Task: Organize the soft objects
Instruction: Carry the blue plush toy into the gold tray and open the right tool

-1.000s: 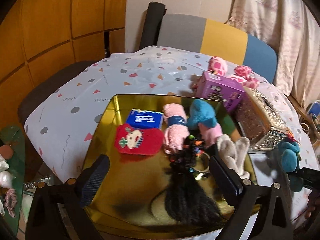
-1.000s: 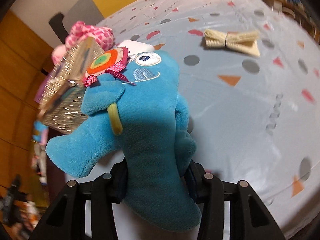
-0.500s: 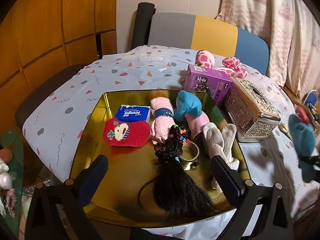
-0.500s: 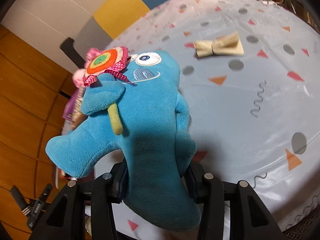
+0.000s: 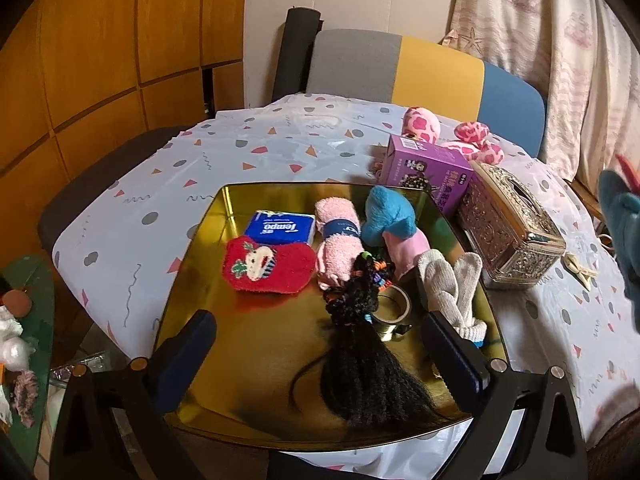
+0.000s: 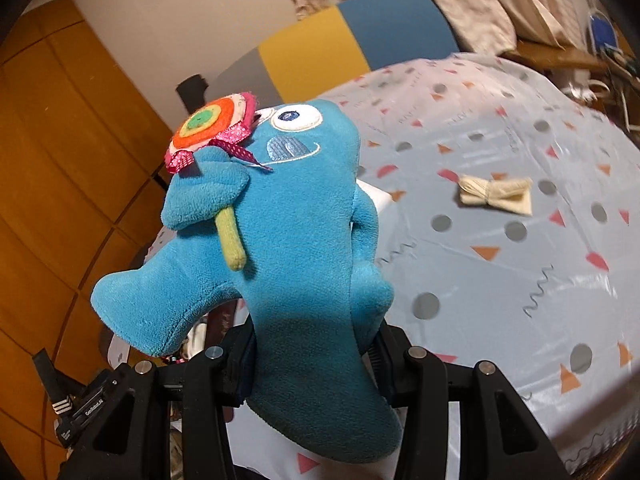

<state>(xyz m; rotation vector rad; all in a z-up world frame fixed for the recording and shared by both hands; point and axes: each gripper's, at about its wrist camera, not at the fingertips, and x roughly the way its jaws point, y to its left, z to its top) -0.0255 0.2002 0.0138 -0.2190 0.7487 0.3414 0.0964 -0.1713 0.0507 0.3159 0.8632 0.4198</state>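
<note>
My right gripper point(image 6: 312, 356) is shut on a blue plush toy point(image 6: 296, 240) that holds a felt lollipop, and carries it in the air above the table; the toy also shows at the right edge of the left wrist view point(image 5: 624, 216). My left gripper point(image 5: 320, 356) is open and empty above the near part of a gold tray point(image 5: 248, 340). In the tray lie a red sock point(image 5: 268, 266), a pink rolled sock point(image 5: 338, 244), a blue and pink plush point(image 5: 390, 216), white gloves point(image 5: 452, 284), a black hair piece point(image 5: 360, 340) and a tissue pack point(image 5: 280, 226).
A purple box point(image 5: 426, 170), an ornate metal tissue box point(image 5: 512, 224) and pink spotted plush toys point(image 5: 416, 124) stand behind and right of the tray. A cream bow point(image 6: 496, 194) lies on the patterned tablecloth point(image 6: 500, 260). A multicoloured chair point(image 5: 420, 72) stands behind the table.
My right gripper has lifted the blue plush higher and swung it, so more of the room shows behind it. My left gripper has drawn back and up from the tray.
</note>
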